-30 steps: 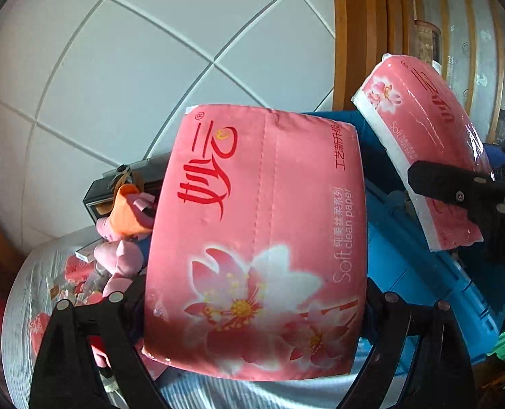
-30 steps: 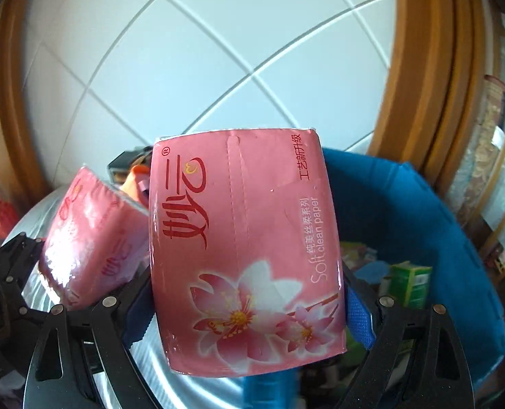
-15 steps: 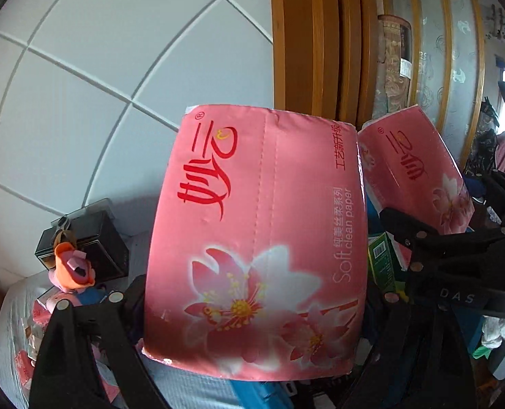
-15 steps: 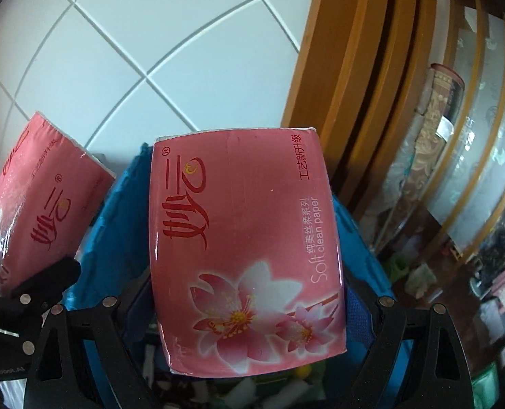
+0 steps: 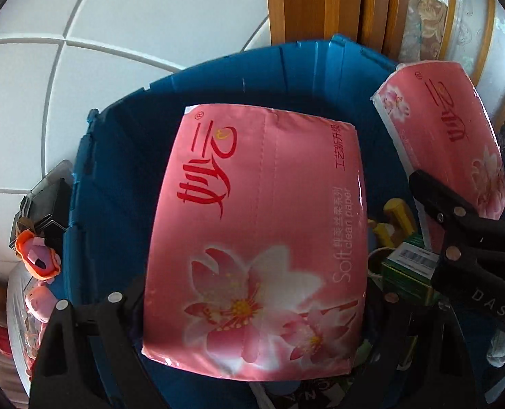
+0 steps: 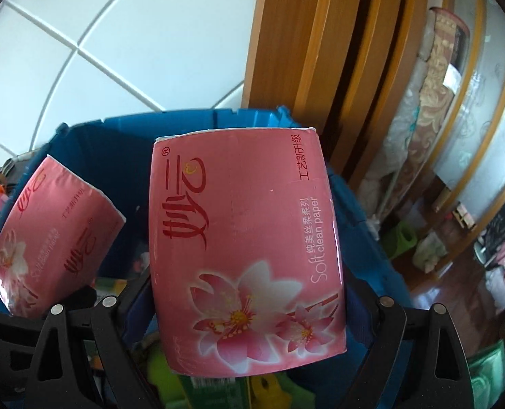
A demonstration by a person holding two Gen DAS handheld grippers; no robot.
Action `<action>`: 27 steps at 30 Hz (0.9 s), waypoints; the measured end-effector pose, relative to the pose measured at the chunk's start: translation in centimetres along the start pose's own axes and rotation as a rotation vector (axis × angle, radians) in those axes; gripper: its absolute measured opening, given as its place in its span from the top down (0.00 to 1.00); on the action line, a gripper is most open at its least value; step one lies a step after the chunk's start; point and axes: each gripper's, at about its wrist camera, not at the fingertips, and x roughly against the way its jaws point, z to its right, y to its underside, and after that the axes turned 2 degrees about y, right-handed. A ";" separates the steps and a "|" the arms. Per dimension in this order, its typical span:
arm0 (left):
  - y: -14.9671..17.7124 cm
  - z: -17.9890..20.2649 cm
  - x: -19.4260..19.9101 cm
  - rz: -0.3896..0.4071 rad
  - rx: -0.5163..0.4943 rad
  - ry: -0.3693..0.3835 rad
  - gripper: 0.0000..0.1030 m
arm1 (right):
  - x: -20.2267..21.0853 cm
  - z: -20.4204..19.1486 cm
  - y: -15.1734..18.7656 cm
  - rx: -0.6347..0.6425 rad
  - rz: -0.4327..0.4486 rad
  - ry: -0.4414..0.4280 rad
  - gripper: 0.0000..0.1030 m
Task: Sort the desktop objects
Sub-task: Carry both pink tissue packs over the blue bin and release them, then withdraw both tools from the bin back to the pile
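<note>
In the left wrist view, a pink plastic-wrapped tissue pack printed with flowers (image 5: 256, 245) was held across its width between the black fingers of the left gripper (image 5: 252, 303), the jaws set wide by the pack itself. A second earlier this pack had been seen against the white tiled wall, with the blue plastic storage bin (image 5: 116, 170) off to one side; now it was framed directly over the bin's open mouth, well inside the rim. A green carton (image 5: 409, 272) and yellow items lay in the bin below, to the right of the pack. A second pink tissue pack (image 5: 457, 143) was seen above the bin's right rim, clamped by the right gripper (image 5: 463, 225). A pink plush toy (image 5: 39, 259) remained outside the bin's left wall.

In the right wrist view, the second pack was gripped likewise, jaws spread wide around it. It had been brought from beside the bin to above the bin's interior, near the far rim by the wooden door frame (image 6: 307, 51). The first pack was seen lower, deeper toward the bin's left wall.

Both packs were judged ready for release into the bin, neither yet let go.
</note>
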 end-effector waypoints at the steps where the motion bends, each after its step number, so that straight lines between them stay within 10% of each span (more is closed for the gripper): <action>1: 0.0 -0.1 -1.1 -0.014 0.006 -0.005 0.11 | -1.4 -0.1 0.2 -0.006 -0.021 0.003 0.11; 5: 0.5 -1.0 -3.6 -0.150 0.067 0.052 0.11 | -4.7 -0.6 1.6 -0.030 -0.124 0.009 0.11; 27: 2.0 3.0 -4.1 -0.167 -0.143 -0.024 0.10 | -8.8 0.2 5.1 -0.124 -0.326 0.027 0.00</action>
